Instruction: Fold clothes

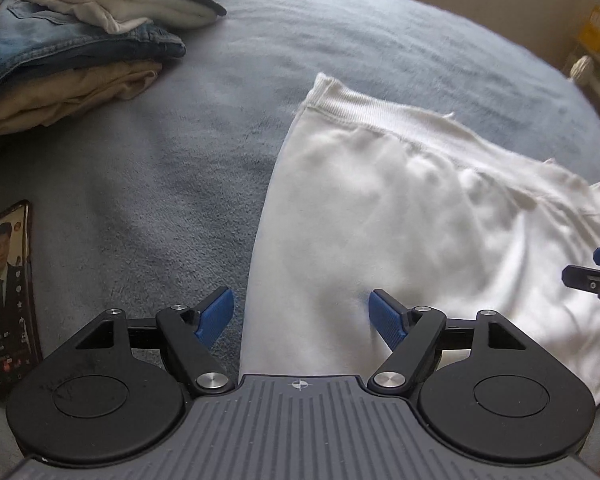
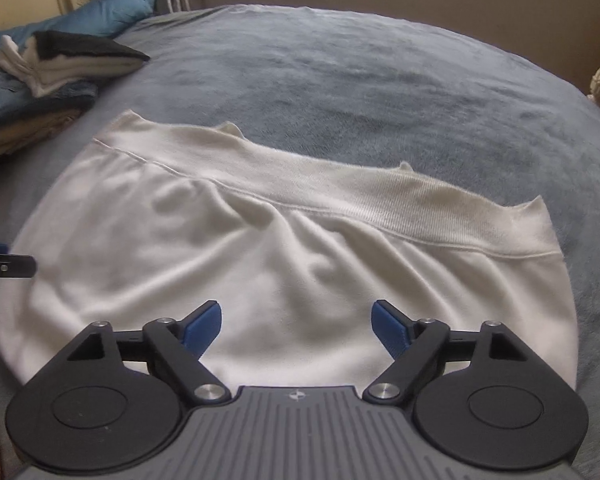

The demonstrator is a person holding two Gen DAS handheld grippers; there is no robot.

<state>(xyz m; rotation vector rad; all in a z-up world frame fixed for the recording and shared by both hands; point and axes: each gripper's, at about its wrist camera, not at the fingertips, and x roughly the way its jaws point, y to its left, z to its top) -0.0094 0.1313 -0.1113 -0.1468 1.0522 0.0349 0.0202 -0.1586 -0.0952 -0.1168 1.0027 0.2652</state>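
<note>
A white garment (image 1: 400, 216) with a ribbed hem band lies flat on the grey-blue bed cover; it also shows in the right wrist view (image 2: 260, 248). My left gripper (image 1: 302, 316) is open and empty, just above the garment's near left edge. My right gripper (image 2: 296, 326) is open and empty, over the garment's near middle. The right gripper's tip shows at the right edge of the left wrist view (image 1: 596, 280). The left gripper's tip shows at the left edge of the right wrist view (image 2: 4, 266).
A stack of folded clothes (image 1: 72, 44), with jeans, beige and white pieces, sits at the far left; it also shows in the right wrist view (image 2: 48, 76). A lit phone (image 1: 6, 296) lies on the bed cover (image 1: 340, 40) at near left. A blue pillow (image 2: 100, 12) lies behind the stack.
</note>
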